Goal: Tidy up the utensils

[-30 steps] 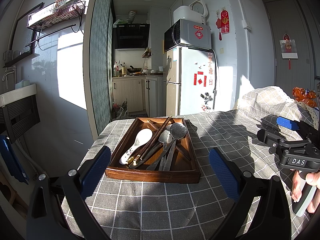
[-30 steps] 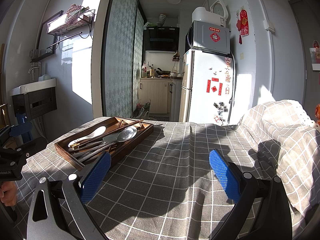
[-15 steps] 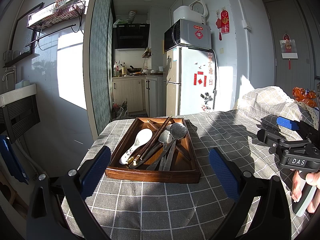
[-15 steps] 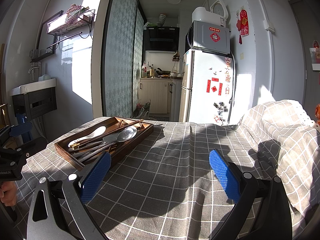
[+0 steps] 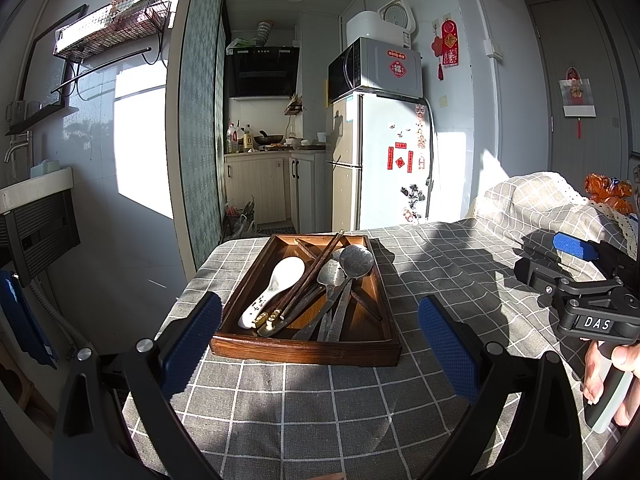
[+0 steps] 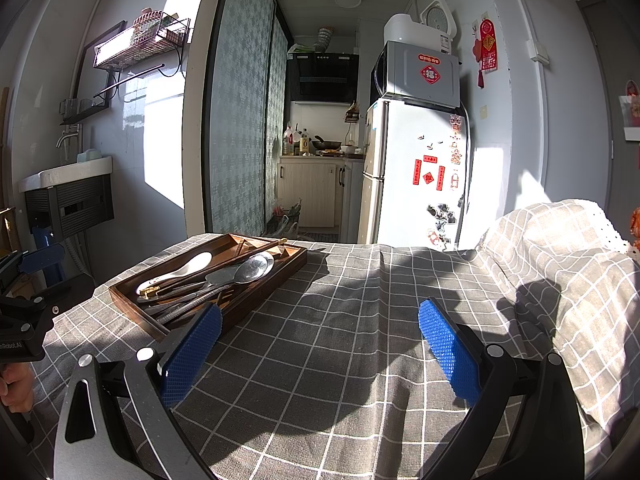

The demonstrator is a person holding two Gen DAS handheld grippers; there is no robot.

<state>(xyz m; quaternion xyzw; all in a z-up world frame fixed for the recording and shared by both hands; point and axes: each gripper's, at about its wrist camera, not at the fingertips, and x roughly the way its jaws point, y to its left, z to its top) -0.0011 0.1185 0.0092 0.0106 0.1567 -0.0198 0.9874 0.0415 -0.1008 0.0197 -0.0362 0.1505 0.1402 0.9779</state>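
Left wrist view, change: nothing differs from the frames of a second ago; tray, utensils and both tools sit where they were.
Right wrist view, change: likewise the same as before.
Left hand-held gripper [image 5: 318, 338]: fingers spread wide apart with nothing between them, hovering low over the tabletop [image 5: 320, 400], pointed straight at the near end of the wooden tray [image 5: 306, 346].
Right hand-held gripper [image 6: 320, 344]: blue pads wide apart and empty, held above the checked cloth, well to the right of the tray [image 6: 264, 300]; the tray's corner lies just behind its left pad.
Hands: fingers of the right hand [image 5: 608, 376] wrap the tool's handle at the right edge of the left view; the left hand [image 6: 16, 388] shows at the left edge of the right view.
Utensils: all lie piled in the tray, overlapping.
White ceramic spoon [image 5: 280, 286]: on the left side, bowl toward the far end.
Dark chopsticks [image 5: 316, 276]: run diagonally, tips resting over the far rim.
Metal ladle [image 5: 356, 262]: bowl toward the far right, handle running back toward the near end.
Other metal pieces: too overlapped to tell apart.
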